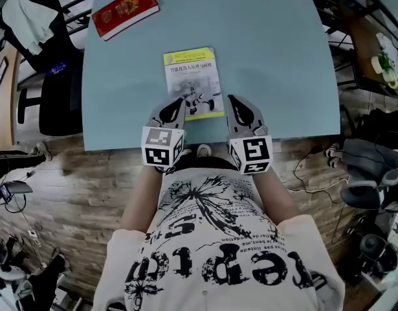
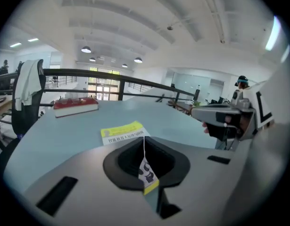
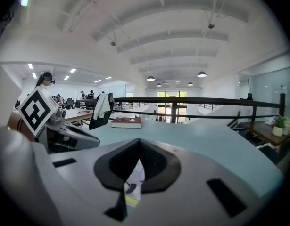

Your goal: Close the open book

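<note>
The book (image 1: 192, 81), with a yellow and white cover, lies shut and flat on the pale blue table (image 1: 276, 50), cover up. My left gripper (image 1: 179, 104) is over the book's near left corner, jaws shut with nothing between them. My right gripper (image 1: 233, 102) is just right of the book's near edge, also shut and empty. In the left gripper view the book (image 2: 122, 132) lies just beyond the closed left gripper (image 2: 145, 145). In the right gripper view a strip of the book (image 3: 134, 178) shows below the closed right gripper (image 3: 137, 147).
A red book (image 1: 124, 10) lies at the table's far left corner. An office chair with a jacket (image 1: 33, 18) stands left of the table, a black railing (image 3: 192, 100) runs behind it, and cables and bags (image 1: 367, 167) lie on the floor at right.
</note>
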`<state>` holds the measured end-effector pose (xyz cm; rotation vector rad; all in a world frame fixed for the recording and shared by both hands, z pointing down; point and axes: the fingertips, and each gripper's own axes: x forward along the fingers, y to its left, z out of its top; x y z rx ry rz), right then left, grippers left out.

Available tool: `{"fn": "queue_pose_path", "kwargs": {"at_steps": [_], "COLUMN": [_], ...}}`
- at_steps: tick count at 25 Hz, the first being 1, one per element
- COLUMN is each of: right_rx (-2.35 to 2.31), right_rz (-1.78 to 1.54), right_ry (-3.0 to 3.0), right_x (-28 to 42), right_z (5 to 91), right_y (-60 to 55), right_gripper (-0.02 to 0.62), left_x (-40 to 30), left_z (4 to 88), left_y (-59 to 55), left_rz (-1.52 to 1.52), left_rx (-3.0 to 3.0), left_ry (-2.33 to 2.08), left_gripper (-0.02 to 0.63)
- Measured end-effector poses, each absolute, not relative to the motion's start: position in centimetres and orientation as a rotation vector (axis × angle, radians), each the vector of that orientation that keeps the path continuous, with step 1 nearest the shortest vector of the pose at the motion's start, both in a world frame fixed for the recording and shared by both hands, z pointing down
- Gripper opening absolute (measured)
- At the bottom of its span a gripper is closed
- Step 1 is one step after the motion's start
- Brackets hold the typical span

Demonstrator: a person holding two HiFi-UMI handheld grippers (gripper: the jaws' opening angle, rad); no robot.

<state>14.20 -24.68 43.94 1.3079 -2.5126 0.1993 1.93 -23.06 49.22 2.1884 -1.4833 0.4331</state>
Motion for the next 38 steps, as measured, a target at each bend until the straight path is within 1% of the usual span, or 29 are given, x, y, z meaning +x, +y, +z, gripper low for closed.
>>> {"fn": "queue_pose_path", "kwargs": {"at_steps": [4,11,19,27,38], "right_rx": [1.3,1.292,1.301,1.238,1.185], "right_rz": [0.177,0.046,-0.019,-0.055,-0.071], "right_ry": [-2.564,-2.634,-2.662,-2.693,-2.727], "right_x": [12.5,9.1,7.3,7.6,10.4], "right_z": [41.8,38.3,36.3,35.7,34.7], "right_y": [-24.3,-23.3,-22.9,-23.4,-24.9], "right_gripper": [0.009,0.009,0.009,0.008,0.008], "left_x": [-0.8,-5.3,-8.1,-7.3,-4.1], "left_z": [44.6,37.3,33.1,32.1,31.0], "left_y": [-23.1,-21.3,-19.5,-19.3,-19.7], "left_rz": [0.319,0.161,0.09,0.069,0.031], "left_rx": [2.242,2.363,2.449,2.444,2.442], "left_ry": [-1.594,-1.754,-1.87,-1.905,-1.928], "left_gripper": [0.019,0.018,0.018,0.018,0.018]}}
